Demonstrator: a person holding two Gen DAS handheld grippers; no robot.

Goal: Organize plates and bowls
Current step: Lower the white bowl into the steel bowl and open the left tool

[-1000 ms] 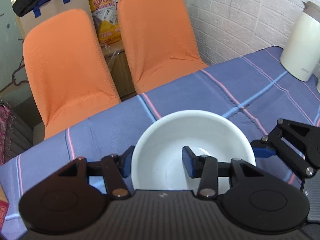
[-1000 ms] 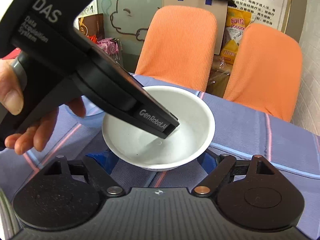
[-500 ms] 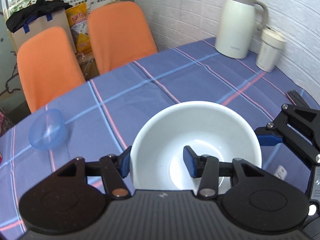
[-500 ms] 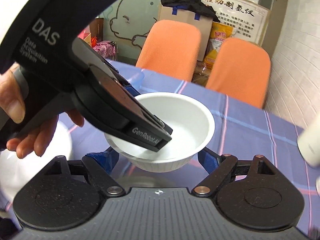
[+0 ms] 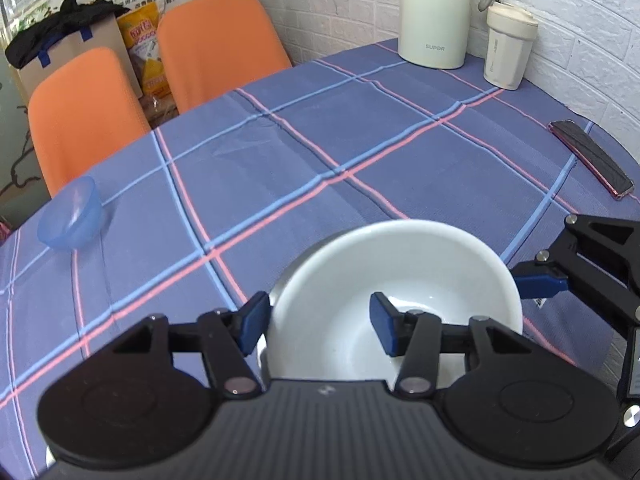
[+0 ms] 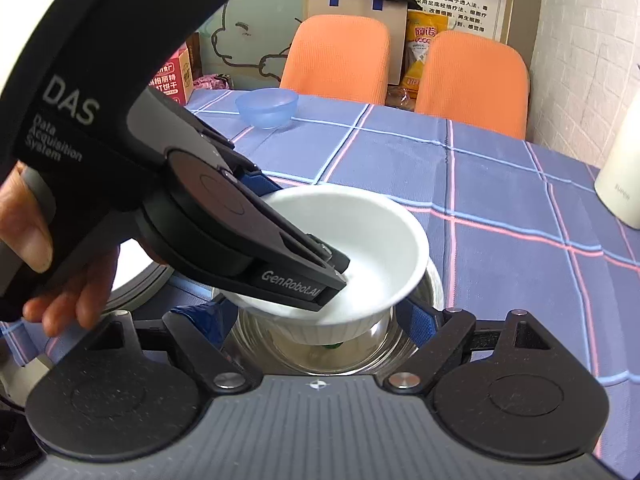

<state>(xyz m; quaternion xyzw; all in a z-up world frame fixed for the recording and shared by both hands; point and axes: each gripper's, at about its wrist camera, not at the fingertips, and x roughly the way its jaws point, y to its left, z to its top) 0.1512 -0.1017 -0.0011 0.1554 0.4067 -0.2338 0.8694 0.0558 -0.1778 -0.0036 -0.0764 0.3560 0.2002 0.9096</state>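
My left gripper (image 5: 316, 320) is shut on the near rim of a white bowl (image 5: 400, 296), one finger inside and one outside. In the right wrist view the white bowl (image 6: 360, 248) hangs tilted just above a steel bowl (image 6: 344, 352) on the table. My right gripper (image 6: 308, 320) is open, its blue fingers on either side of the steel bowl. It also shows at the right of the left wrist view (image 5: 540, 280). A blue plastic bowl (image 5: 70, 214) sits far left on the table, also seen in the right wrist view (image 6: 267, 108).
A plaid blue tablecloth (image 5: 320, 152) covers the table. A white thermos jug (image 5: 434, 12), a cream cup (image 5: 508, 52) and a phone (image 5: 590, 158) are at the far right. Two orange chairs (image 5: 216, 40) stand behind. A white plate edge (image 6: 136, 280) lies left.
My left gripper has carried the white bowl back and down over the steel bowl. The view swung from the chairs to the table. My right gripper has stayed open.
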